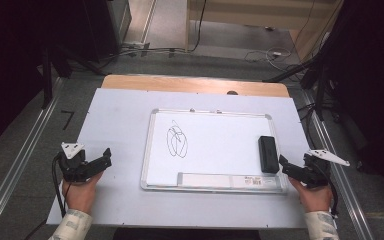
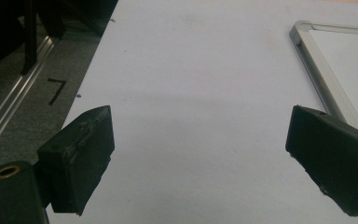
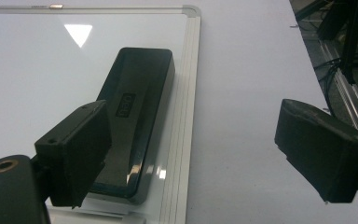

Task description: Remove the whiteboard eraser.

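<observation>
Two claws hover wide apart-jawed: the left claw (image 1: 106,156) over bare white surface (image 1: 115,120), the right claw (image 1: 283,164) just beside a black rectangular eraser (image 1: 268,153) lying at the right edge of a silver-framed, scribbled whiteboard (image 1: 215,145).

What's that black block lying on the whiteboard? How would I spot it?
Find the whiteboard in the middle of the white table. The eraser lies along its right edge, near the right claw. It is the board's one solid black block; the scribble is thin lines.
</observation>
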`<act>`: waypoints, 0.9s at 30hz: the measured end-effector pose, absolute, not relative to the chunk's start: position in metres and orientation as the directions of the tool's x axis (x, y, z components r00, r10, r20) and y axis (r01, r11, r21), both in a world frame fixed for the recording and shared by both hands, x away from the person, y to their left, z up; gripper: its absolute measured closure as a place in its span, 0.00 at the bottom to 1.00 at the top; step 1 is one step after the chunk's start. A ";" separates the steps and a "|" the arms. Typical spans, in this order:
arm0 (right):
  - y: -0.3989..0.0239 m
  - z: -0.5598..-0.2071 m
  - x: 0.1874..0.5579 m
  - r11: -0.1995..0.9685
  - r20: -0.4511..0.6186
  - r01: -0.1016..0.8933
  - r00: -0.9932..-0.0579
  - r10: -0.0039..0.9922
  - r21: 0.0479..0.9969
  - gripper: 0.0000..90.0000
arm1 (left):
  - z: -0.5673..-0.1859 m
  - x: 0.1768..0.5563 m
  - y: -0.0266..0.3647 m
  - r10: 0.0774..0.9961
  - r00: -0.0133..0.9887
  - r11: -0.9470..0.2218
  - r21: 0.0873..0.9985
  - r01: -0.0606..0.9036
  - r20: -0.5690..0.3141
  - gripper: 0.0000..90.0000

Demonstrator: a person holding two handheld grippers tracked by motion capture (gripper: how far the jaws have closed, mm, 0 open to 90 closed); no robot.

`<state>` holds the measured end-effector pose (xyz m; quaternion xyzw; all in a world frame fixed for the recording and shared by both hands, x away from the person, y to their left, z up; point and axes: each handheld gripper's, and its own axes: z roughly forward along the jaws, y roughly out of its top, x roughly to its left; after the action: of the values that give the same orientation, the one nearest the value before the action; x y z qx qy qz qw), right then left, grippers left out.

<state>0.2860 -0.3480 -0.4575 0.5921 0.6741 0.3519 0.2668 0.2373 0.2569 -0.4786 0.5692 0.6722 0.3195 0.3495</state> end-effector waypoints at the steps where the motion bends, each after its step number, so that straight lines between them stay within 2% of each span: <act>1: -0.348 -0.457 0.286 0.052 0.056 0.611 -0.156 0.986 0.790 0.10 | -0.479 0.237 0.257 0.988 -0.108 0.148 0.827 0.542 -0.106 0.09; 14: -0.333 -0.457 0.292 0.040 0.080 0.628 -0.161 0.984 0.777 0.10 | -0.479 0.238 0.257 0.988 -0.109 0.154 0.824 0.545 -0.113 0.09; 27: -0.312 -0.461 0.311 0.074 0.053 0.639 -0.178 0.983 0.766 0.12 | -0.480 0.239 0.256 0.988 -0.103 0.151 0.821 0.550 -0.112 0.09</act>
<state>0.3111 -0.3122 -0.4613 0.5893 0.6880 0.3401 0.2526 0.2387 0.2559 -0.4798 0.5712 0.6734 0.3134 0.3493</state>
